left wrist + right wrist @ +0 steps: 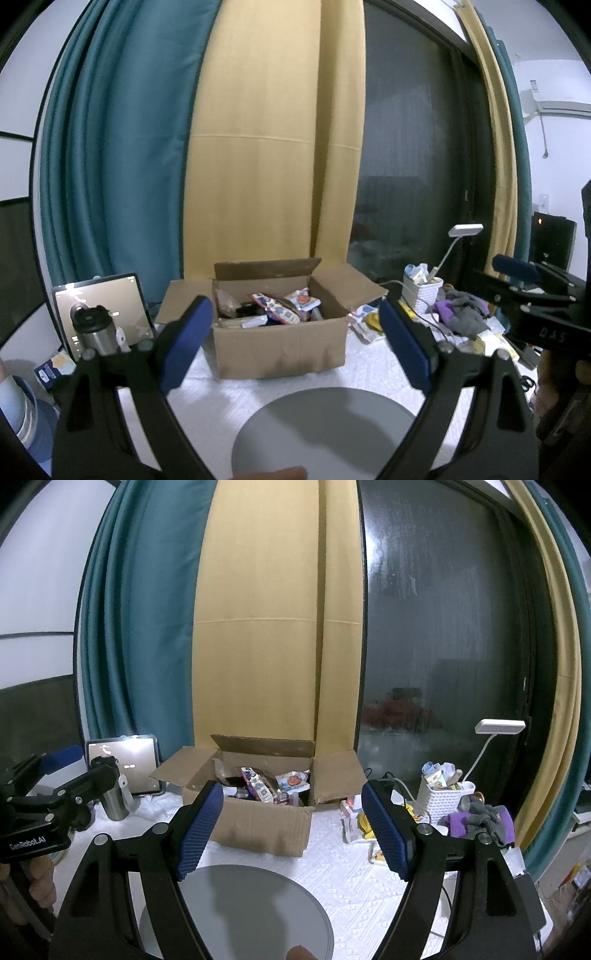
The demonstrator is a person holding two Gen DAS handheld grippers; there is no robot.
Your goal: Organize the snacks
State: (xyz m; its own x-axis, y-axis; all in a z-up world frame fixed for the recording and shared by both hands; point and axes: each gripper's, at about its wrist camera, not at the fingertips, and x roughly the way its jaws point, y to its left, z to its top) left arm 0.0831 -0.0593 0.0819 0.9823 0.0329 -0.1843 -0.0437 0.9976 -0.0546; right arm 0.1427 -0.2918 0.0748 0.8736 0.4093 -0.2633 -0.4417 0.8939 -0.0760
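Observation:
An open cardboard box [280,347] stands on the white table, holding several snack packets [275,308]. It also shows in the right wrist view [258,823], with the packets [264,784] inside. A grey round plate [325,432] lies in front of the box, nearer to me, and shows in the right wrist view [236,912] too. My left gripper [295,343] is open and empty, held above the plate and short of the box. My right gripper [291,827] is open and empty, also short of the box. Each gripper shows at the other view's edge.
A steel flask [92,328] and a tablet [107,295] stand left of the box. A white basket [439,797], a desk lamp [498,727], clothes [484,819] and loose wrappers [360,819] lie to the right. Curtains and a dark window stand behind.

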